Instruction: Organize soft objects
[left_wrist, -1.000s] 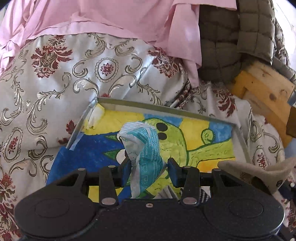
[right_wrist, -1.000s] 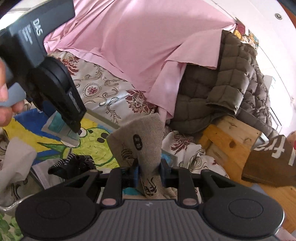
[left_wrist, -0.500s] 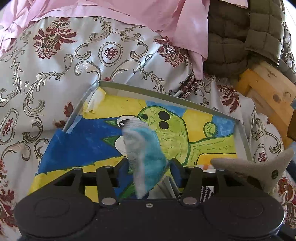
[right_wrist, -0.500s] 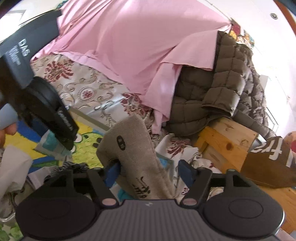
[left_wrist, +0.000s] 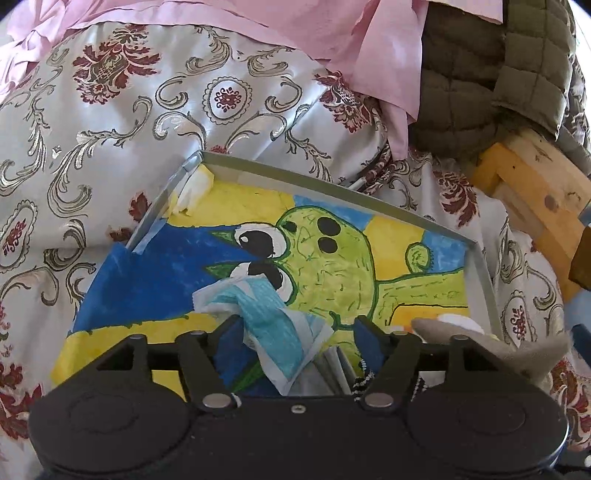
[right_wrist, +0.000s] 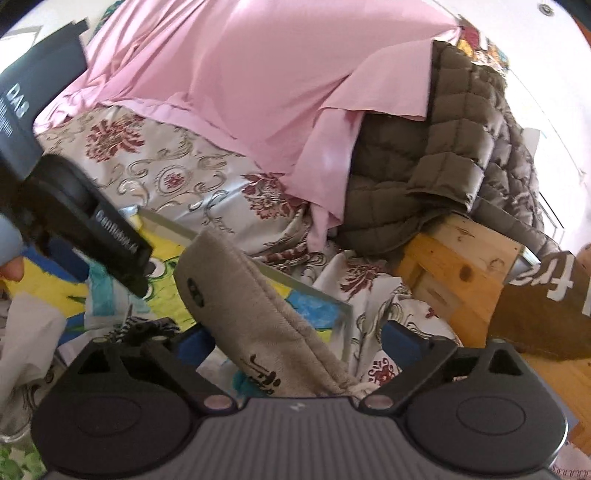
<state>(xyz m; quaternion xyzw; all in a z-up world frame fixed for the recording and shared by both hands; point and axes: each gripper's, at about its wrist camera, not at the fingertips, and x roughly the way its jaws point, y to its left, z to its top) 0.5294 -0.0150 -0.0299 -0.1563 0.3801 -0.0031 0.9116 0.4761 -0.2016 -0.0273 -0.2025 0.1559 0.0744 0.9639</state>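
Note:
A teal-and-white soft cloth lies crumpled on the painted frog picture inside a shallow grey-rimmed box. My left gripper straddles it with jaws opening; the cloth leans by the left finger, and the right one stands apart. In the right wrist view a beige sock with black prints slumps between my right gripper's wide, still opening jaws, resting toward the left finger. The pads do not squeeze it. The left gripper shows there over the box. The sock's end also pokes in at right.
A black-and-white striped item lies in the box's near part. Floral satin bedspread, pink sheet and an olive quilted jacket lie behind. Wooden frame and a brown lettered sign stand right. A person's fingers are at left.
Both grippers' jaws have spread apart. The teal cloth went from held upright to lying on the picture. The beige sock, pinched before, has tipped left and sagged loose.

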